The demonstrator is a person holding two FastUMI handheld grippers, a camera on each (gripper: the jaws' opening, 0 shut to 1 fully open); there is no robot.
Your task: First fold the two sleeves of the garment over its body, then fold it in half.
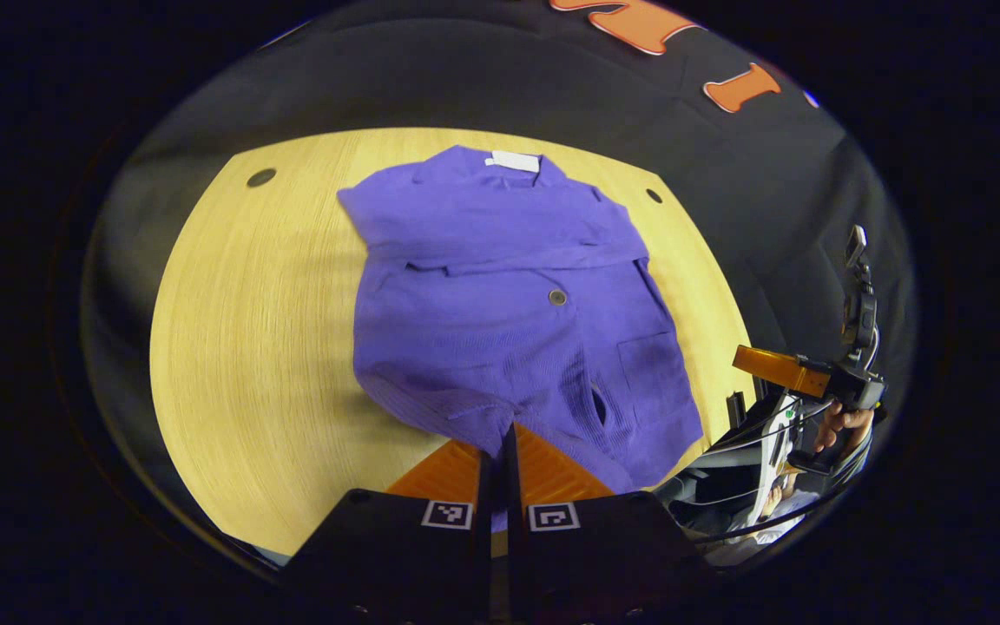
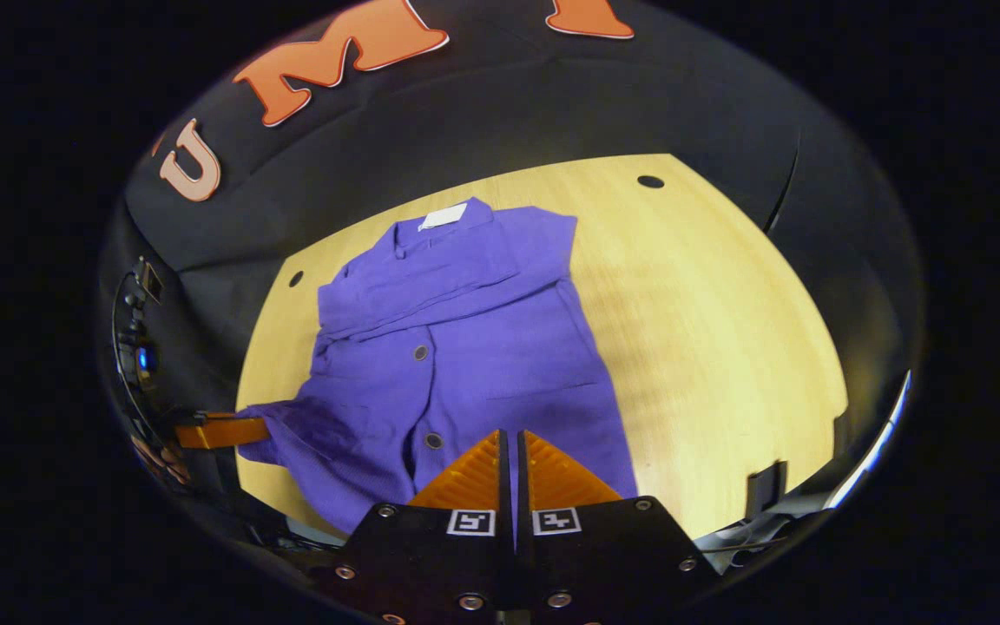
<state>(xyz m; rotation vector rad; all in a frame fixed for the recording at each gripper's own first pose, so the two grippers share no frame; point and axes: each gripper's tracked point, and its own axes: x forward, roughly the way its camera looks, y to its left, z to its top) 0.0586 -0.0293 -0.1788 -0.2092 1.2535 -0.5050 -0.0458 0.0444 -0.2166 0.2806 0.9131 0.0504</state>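
A purple button-up garment (image 1: 500, 286) lies face up on the wooden table (image 1: 240, 347), collar and white label (image 1: 513, 161) at the far side. Both sleeves lie folded across its chest (image 2: 430, 278). My left gripper (image 1: 509, 427) is shut on the near hem, with purple cloth showing between its fingers. In the right gripper view the left gripper (image 2: 264, 430) holds that hem corner lifted off the table. My right gripper (image 2: 513, 432) hovers over the garment's (image 2: 500, 365) other lower corner with its fingers together. In the left gripper view the right gripper (image 1: 739, 356) hangs clear of the cloth, in a hand (image 1: 847, 425).
The table (image 2: 708, 330) has small round holes near its far corners (image 1: 261, 177) (image 2: 650, 181). Bare wood lies on both sides of the garment. The black booth wall stands close behind the table. A dark clamp (image 2: 765, 486) sits at the near table edge.
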